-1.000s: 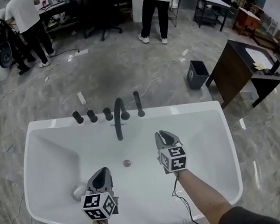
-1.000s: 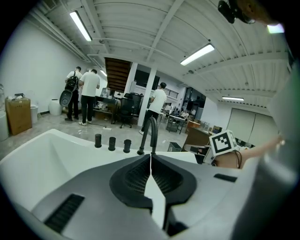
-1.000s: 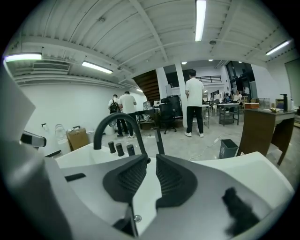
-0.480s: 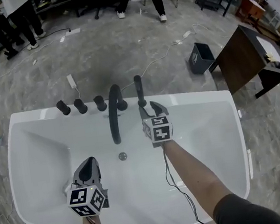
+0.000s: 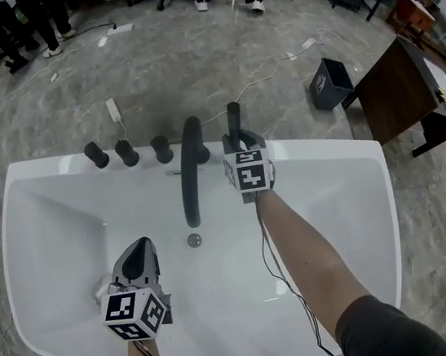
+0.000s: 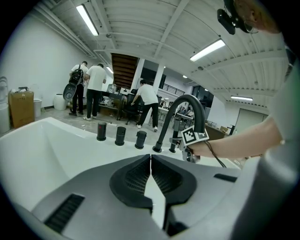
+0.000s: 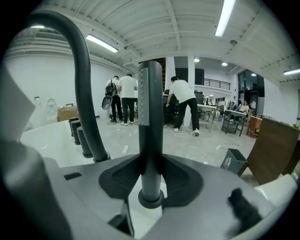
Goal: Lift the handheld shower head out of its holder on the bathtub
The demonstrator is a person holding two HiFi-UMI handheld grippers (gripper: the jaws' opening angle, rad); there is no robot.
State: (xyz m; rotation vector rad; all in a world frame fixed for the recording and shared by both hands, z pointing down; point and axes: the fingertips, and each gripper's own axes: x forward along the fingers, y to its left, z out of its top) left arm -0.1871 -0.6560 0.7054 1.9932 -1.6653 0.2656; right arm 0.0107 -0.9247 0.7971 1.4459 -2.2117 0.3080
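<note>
The handheld shower head (image 5: 235,122) is a dark upright stick in its round holder on the far rim of the white bathtub (image 5: 350,147), right of the curved spout (image 5: 191,169). My right gripper (image 5: 241,139) has reached it. In the right gripper view the handle (image 7: 150,117) stands between the jaws of my right gripper (image 7: 150,161), which are closing, with both pads touching its sides just above the holder ring (image 7: 151,199). My left gripper (image 5: 139,251) hovers shut and empty over the tub's near left; its tips (image 6: 151,159) meet.
Three dark knobs (image 5: 127,152) stand left of the spout on the rim. A drain (image 5: 193,240) lies in the tub floor. Beyond the tub are a power strip (image 5: 113,109), a dark bin (image 5: 331,84), a brown desk (image 5: 407,81) and standing people.
My right gripper has travelled from over the tub's middle to the far rim and now has its jaws round the shower head. The left gripper stayed low at the near left.
</note>
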